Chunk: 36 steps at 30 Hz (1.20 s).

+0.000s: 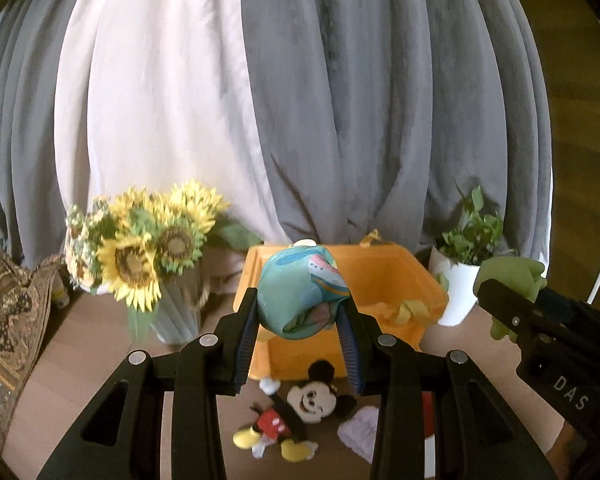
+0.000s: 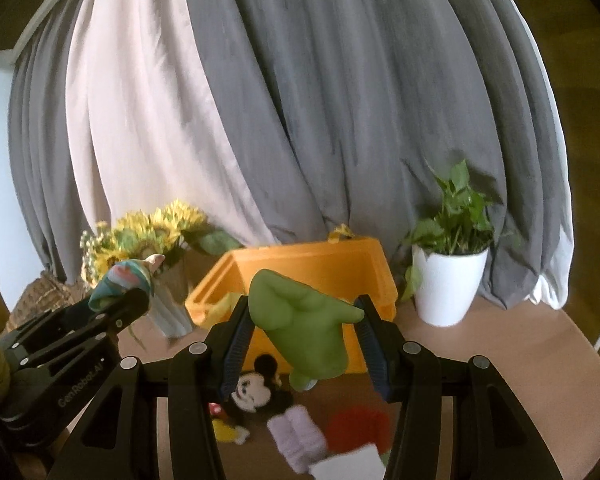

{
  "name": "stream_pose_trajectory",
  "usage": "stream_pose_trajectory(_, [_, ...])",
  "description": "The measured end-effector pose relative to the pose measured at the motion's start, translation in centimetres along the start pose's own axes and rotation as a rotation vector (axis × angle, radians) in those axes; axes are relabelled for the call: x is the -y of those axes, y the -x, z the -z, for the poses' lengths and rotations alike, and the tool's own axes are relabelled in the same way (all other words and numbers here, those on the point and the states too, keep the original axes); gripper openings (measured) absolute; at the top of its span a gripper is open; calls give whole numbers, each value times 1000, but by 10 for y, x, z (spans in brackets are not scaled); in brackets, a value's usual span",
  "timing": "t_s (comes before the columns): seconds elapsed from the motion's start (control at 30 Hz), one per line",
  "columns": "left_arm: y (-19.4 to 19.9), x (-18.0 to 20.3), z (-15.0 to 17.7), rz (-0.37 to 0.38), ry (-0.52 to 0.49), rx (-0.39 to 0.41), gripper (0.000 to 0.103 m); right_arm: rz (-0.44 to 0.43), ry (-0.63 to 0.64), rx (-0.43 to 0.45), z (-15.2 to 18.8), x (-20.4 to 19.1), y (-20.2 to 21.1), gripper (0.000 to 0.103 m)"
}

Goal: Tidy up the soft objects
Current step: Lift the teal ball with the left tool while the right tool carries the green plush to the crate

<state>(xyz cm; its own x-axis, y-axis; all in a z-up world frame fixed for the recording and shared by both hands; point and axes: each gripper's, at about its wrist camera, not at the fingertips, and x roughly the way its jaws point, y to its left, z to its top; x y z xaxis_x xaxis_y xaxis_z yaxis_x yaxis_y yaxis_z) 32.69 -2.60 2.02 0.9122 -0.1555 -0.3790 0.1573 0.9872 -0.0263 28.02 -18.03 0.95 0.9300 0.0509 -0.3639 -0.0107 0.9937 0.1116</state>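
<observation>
Grey curtains behind; orange bin (image 1: 388,276) sits on the brown surface (image 1: 100,344). Left gripper (image 1: 300,320) jaws clamp a teal soft toy (image 1: 300,292), hovering at the bin's near-left rim. Right gripper (image 2: 304,336) jaws grip a green plush (image 2: 304,320) before the bin's near wall. Left looks nearer to dropping in; Mickey plush (image 1: 296,412) lies just in front of the bin.

A lived-in home room, from where I sit at the controls.

I see long grey and pale curtains (image 1: 228,112) behind a wooden worktop (image 1: 84,364), a vase of sunflowers (image 1: 148,248), a potted green plant (image 2: 452,276) in a white pot, a patterned throw (image 1: 8,316), an orange storage bin (image 2: 320,264) and a Mickey Mouse plush (image 1: 296,408).
</observation>
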Motion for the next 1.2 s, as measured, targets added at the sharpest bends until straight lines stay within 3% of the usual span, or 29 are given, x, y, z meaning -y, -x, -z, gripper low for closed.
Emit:
stream_pose_trajectory(0.5, [-48, 0, -31, 5, -21, 21, 37, 3, 4, 50, -37, 4, -47, 52])
stream_pose_trajectory(1.2, [-151, -6, -26, 13, -26, -95, 37, 12, -24, -87, -42, 25, -149, 52])
